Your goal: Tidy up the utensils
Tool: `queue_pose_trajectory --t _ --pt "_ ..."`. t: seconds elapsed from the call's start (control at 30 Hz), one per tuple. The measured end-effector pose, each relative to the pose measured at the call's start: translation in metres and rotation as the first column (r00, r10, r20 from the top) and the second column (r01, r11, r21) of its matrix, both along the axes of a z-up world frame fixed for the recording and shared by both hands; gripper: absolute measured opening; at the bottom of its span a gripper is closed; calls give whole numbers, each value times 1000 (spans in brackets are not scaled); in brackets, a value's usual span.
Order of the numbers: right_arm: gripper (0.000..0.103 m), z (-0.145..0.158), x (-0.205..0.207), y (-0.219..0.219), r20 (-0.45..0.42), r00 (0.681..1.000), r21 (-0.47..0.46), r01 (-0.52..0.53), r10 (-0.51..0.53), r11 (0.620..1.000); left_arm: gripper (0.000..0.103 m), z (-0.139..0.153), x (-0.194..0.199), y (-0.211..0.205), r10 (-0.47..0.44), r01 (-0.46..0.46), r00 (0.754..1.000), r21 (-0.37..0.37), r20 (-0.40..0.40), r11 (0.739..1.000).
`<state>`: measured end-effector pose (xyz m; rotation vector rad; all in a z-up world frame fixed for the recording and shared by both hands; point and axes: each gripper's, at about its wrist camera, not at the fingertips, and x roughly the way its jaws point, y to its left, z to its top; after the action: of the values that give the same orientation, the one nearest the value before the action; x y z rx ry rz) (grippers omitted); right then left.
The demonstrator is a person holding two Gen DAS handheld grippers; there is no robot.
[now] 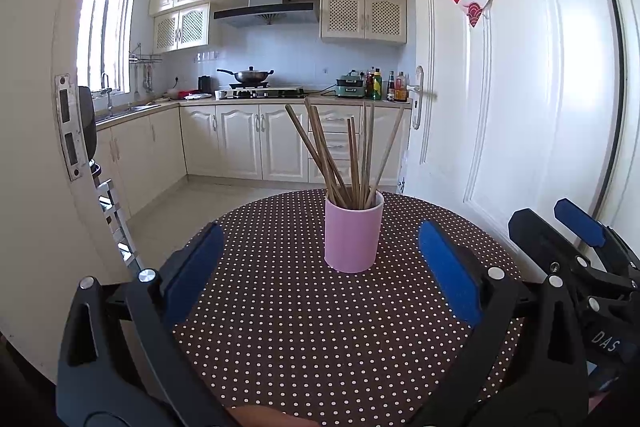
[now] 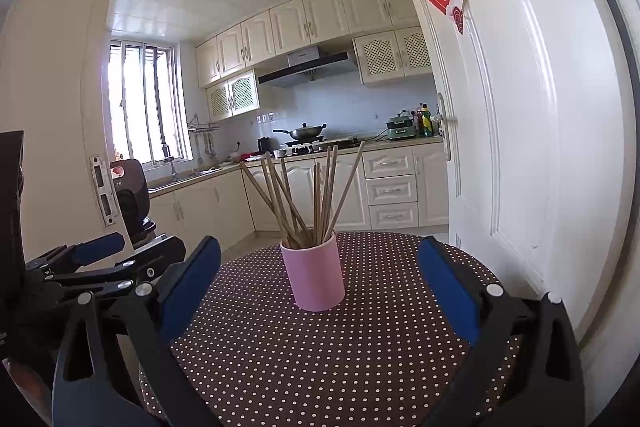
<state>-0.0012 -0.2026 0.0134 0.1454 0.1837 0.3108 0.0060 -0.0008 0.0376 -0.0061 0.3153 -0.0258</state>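
A round table (image 1: 304,327) is wearing a dark brown cloth with small white dots, which is covering its whole top. A pink cylindrical cup (image 1: 353,235) is standing upright directly on the cloth, toward twelve o'clock from the table's middle. Wooden chopsticks (image 1: 352,155) are sitting inside it, fanning out above the rim from about eleven to one o'clock.

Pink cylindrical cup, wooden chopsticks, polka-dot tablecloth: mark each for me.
Pink cylindrical cup (image 1: 352,239): left wrist view, front wall.
Wooden chopsticks (image 1: 354,155): left wrist view, mid-shaft of an upright stick.
Polka-dot tablecloth (image 2: 320,359): right wrist view, bare patch nearer than the cup.
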Motion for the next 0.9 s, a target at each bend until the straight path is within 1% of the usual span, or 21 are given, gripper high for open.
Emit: queue_pose_trajectory --t 0.47,0.9 --pt "95 -2 4 2 -12 1000 0 -3 3 1000 96 0 9 -2 12 -12 1000 8 -6 1000" --pt "95 -3 5 2 -19 1000 1 -3 3 1000 96 -2 9 -3 16 -16 1000 7 -14 1000"
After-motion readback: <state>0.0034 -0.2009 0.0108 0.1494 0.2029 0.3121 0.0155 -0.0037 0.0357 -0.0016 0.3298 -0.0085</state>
